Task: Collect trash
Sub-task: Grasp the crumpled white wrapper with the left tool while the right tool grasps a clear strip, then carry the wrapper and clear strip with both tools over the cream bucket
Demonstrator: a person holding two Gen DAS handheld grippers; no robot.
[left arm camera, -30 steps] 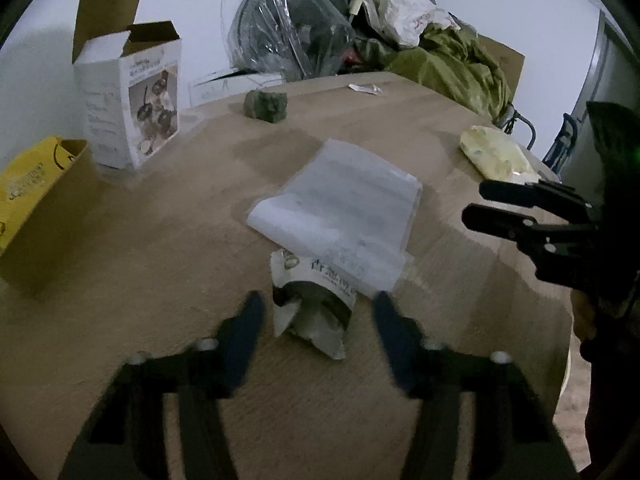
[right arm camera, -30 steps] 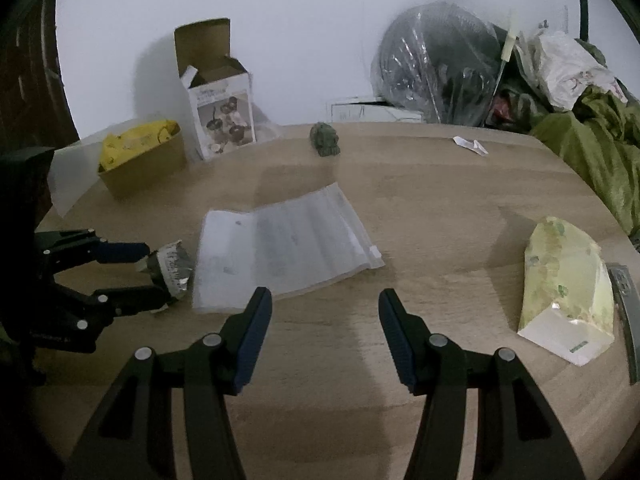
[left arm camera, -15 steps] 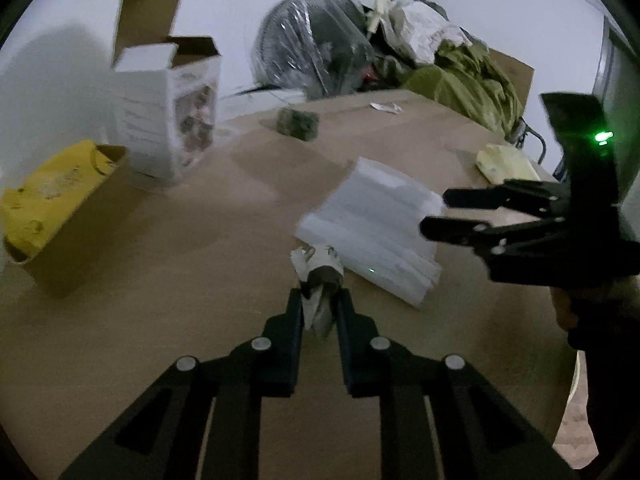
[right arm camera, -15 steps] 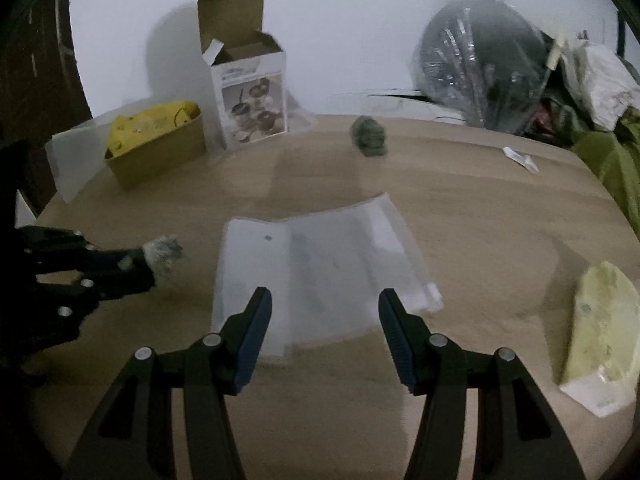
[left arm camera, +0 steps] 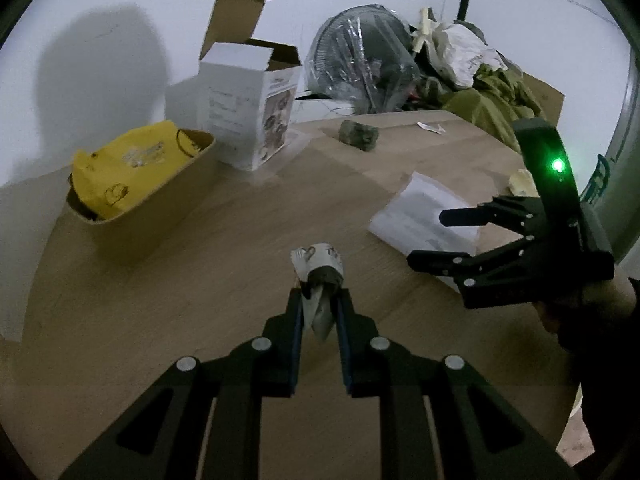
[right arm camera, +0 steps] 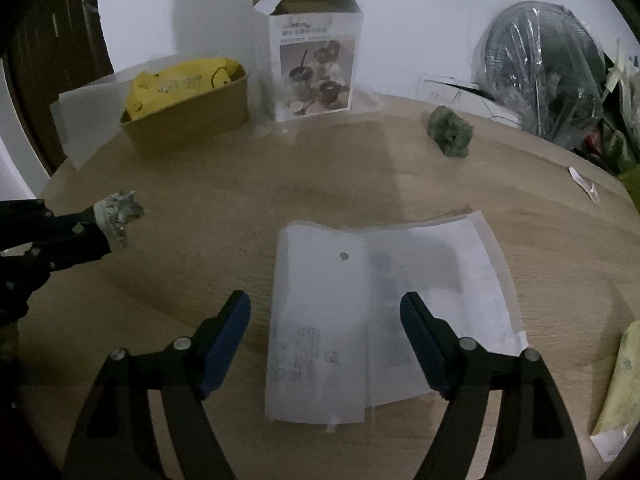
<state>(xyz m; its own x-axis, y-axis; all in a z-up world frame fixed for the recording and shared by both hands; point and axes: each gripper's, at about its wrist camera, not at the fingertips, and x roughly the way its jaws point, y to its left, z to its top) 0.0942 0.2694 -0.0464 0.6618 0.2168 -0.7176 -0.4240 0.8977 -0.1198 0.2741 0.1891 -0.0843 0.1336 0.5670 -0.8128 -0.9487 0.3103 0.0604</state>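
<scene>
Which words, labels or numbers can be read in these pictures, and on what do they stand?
None can be read with certainty.
White box: printed lines, too blurred.
Yellow bag: printed band, too blurred.
Flat plastic bag: faint print, unreadable.
Crumpled wrapper in the left tool: marks, unreadable.

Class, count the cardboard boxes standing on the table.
2. An open brown box holding a yellow bag sits at the far left; a tall white box with raised flaps stands just to its right.

wrappers 2 (left arm camera: 318, 268) (right arm camera: 622, 376) | plastic bag 1 (right arm camera: 384, 312) | boxes 2 (right arm camera: 316, 60) (right arm camera: 188, 116) | tongs 2 (left arm camera: 318, 308) (right arm camera: 326, 308)
</scene>
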